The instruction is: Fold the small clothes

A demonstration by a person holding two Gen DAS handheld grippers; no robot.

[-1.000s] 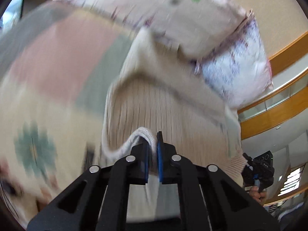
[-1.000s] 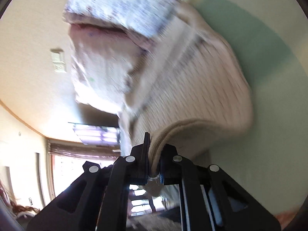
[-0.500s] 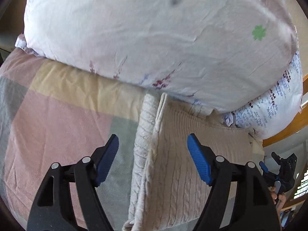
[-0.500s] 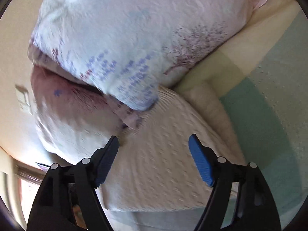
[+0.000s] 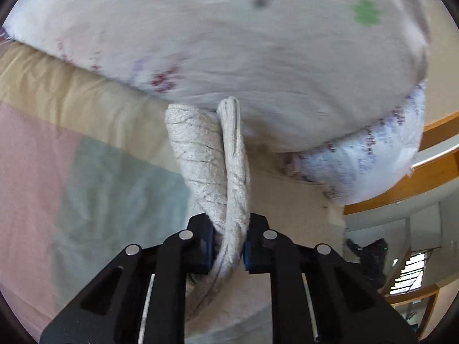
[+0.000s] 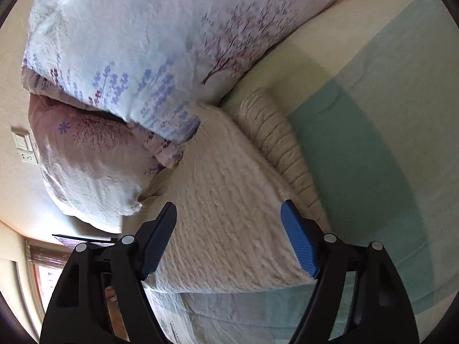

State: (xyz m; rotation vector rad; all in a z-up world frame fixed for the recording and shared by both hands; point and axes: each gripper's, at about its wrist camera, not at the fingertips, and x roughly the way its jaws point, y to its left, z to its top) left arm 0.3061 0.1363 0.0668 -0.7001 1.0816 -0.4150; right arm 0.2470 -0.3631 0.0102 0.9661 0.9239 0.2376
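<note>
Left gripper [image 5: 228, 248] clamped tight, blue pads pressed on a bunched edge of knit [image 5: 233, 172] rising up between them, black fingers nearly parallel. Right gripper [image 6: 229, 238] spread wide, blue pads [image 6: 299, 239] well apart and angled outward, nothing between them, poised just above the flat knit, tips pointing forward and down

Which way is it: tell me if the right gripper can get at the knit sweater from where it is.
Probably yes. The right gripper is open directly over the sweater, nothing between; the floral pillow only overlaps its far edge.
</note>
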